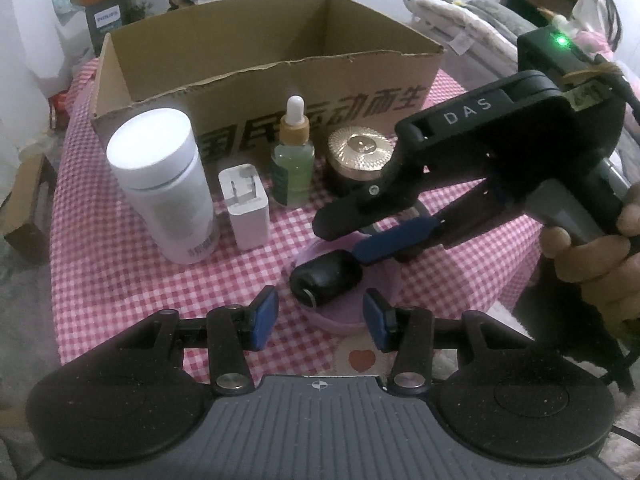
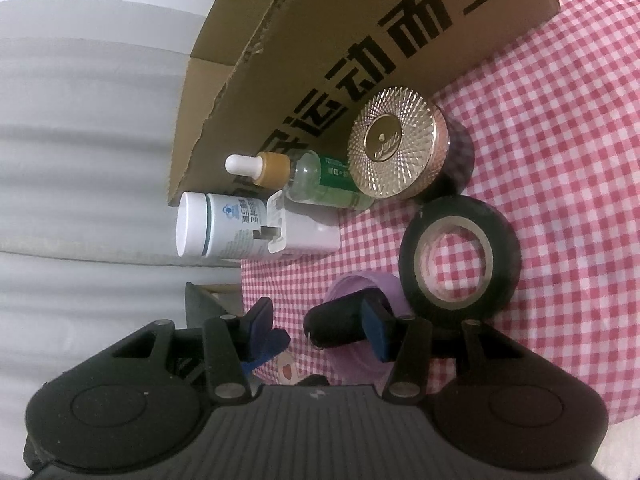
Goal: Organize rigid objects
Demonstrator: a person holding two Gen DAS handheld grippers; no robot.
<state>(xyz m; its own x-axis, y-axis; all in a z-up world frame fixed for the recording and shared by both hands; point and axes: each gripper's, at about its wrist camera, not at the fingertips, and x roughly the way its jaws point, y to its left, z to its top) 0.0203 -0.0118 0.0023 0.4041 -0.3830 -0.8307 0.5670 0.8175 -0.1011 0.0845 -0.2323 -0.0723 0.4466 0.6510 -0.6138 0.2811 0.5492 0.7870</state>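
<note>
A small black rounded object (image 1: 326,280) (image 2: 336,324) with a metal ring at one end lies on a lilac dish (image 1: 348,316) (image 2: 384,292) on the pink checked cloth. My left gripper (image 1: 320,318) is open just short of it, a blue pad on either side. My right gripper (image 1: 340,242) (image 2: 318,328) comes in from the right, tilted and open. One of its blue pads sits beside the object, and a gap shows at the other pad. A roll of black tape (image 2: 460,252) lies beside the dish.
An open cardboard box (image 1: 280,80) (image 2: 360,40) stands behind a row: white bottle (image 1: 160,176) (image 2: 212,228), white charger (image 1: 246,204) (image 2: 304,236), green dropper bottle (image 1: 292,160) (image 2: 320,180), gold-lidded jar (image 1: 360,156) (image 2: 394,144). A hand (image 1: 592,248) holds the right gripper. People are in the background.
</note>
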